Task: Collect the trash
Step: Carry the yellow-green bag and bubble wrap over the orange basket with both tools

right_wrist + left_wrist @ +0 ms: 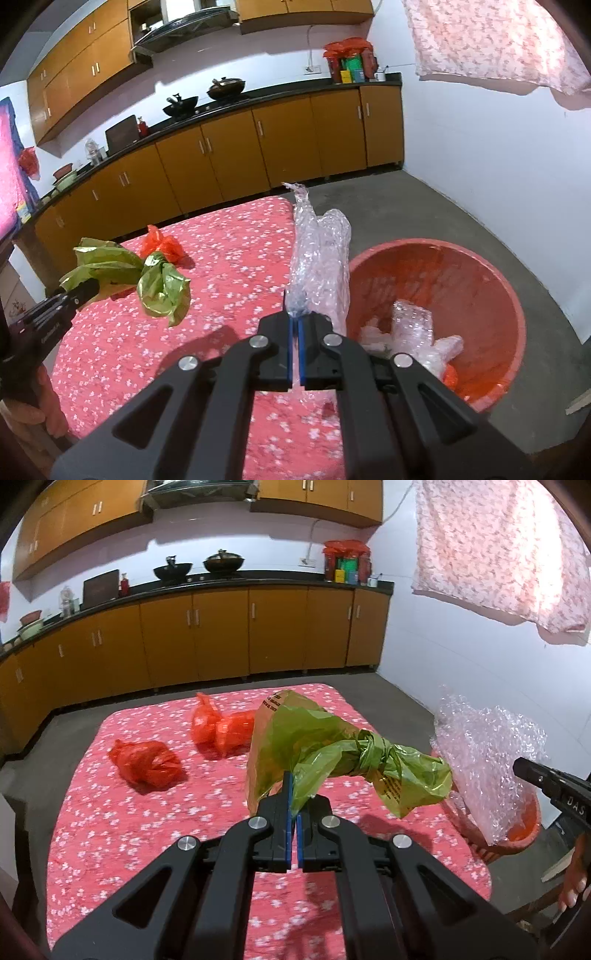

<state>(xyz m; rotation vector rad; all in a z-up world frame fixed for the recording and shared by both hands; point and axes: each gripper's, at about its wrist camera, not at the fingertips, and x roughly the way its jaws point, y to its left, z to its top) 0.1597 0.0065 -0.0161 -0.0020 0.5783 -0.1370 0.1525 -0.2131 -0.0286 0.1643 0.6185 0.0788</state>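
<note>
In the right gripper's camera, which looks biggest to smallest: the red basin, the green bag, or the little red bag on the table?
1. Red basin, by far the biggest.
2. Green bag.
3. Red bag, though it lies farther from the camera, which shrinks it.

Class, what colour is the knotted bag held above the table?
Olive green bag, clearest in the left wrist view.

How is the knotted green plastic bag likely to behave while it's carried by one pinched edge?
The green plastic bag is probably floppy: held by the left gripper, its film droops and folds around the knot. It seems light, since a thin pinched edge carries it clear of the table. The glossy film could slip from the pads.
</note>
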